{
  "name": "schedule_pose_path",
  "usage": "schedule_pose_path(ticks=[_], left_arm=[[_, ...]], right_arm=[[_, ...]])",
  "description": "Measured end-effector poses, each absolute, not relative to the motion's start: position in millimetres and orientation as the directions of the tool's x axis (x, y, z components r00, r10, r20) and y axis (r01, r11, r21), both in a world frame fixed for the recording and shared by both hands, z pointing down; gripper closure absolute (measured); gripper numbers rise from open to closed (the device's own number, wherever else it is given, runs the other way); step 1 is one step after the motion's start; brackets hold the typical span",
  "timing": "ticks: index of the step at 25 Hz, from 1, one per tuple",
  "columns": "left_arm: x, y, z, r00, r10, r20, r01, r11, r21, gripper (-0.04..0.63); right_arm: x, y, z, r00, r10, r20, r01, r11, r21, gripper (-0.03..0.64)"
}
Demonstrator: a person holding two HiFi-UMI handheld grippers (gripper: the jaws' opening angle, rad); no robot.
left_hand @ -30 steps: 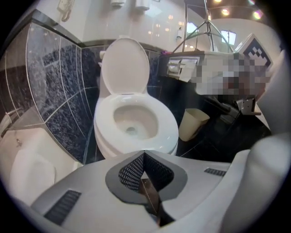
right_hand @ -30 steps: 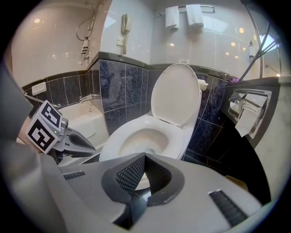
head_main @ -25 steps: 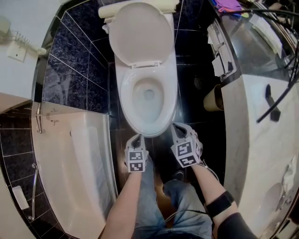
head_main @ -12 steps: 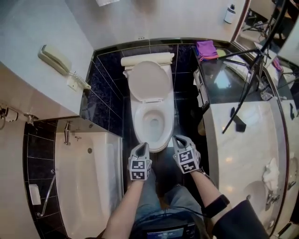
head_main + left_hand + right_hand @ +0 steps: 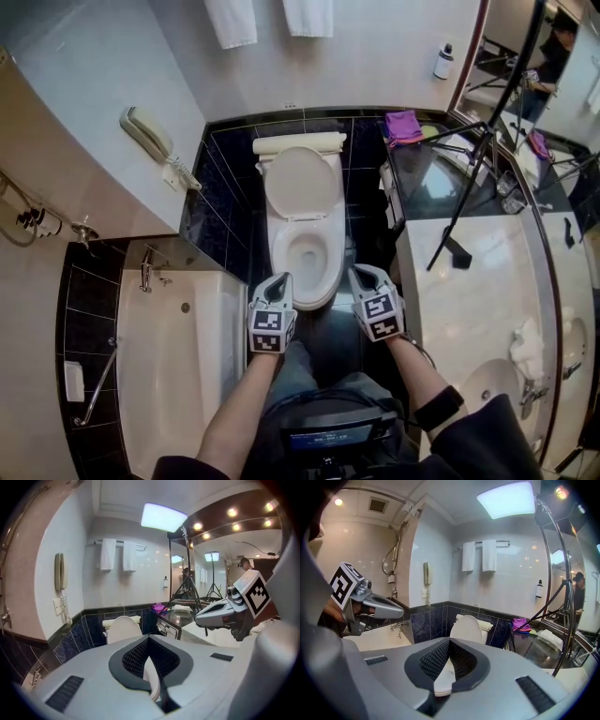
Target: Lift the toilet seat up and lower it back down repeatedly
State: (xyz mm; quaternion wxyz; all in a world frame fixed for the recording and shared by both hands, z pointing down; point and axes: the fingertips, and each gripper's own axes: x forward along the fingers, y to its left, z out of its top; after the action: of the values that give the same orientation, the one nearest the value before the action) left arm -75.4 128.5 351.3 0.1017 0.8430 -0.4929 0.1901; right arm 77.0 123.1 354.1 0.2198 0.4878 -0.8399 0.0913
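Dark glossy tiling is covering the bathroom floor and lower walls around the white toilet [image 5: 305, 258], which is standing at the centre of the head view. The toilet seat [image 5: 303, 183], as far as can be made out, is standing raised together with the lid against the cistern [image 5: 298, 143], leaving the bowl uncovered.

The left gripper [image 5: 280, 279] and the right gripper [image 5: 362, 273] are hovering side by side on the near side of the bowl, one toward each front corner and clear of the porcelain. Each gripper view is showing its ribbed pads pressed together with nothing between them, and the toilet lying well beyond the tips.

A bathtub [image 5: 178, 356] is lying just beside the toilet on the left. A pale counter [image 5: 469, 281] is running along the right and is carrying a black tripod [image 5: 473, 178]. A purple cloth [image 5: 404, 125] is resting at the counter's far end. A wall telephone [image 5: 148, 134] and two white towels [image 5: 230, 19] are hanging on the light upper walls.
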Motion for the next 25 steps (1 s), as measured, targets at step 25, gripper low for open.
schedule_pose_path(ticks=[25], left_arm=[[-84, 128, 344, 0.475, -0.785, 0.398, -0.848, -0.529, -0.031, 0.606]], right_arm=[[67, 131, 371, -0.394, -0.773, 0.498, -0.878, 0.476, 0.044, 0.595]])
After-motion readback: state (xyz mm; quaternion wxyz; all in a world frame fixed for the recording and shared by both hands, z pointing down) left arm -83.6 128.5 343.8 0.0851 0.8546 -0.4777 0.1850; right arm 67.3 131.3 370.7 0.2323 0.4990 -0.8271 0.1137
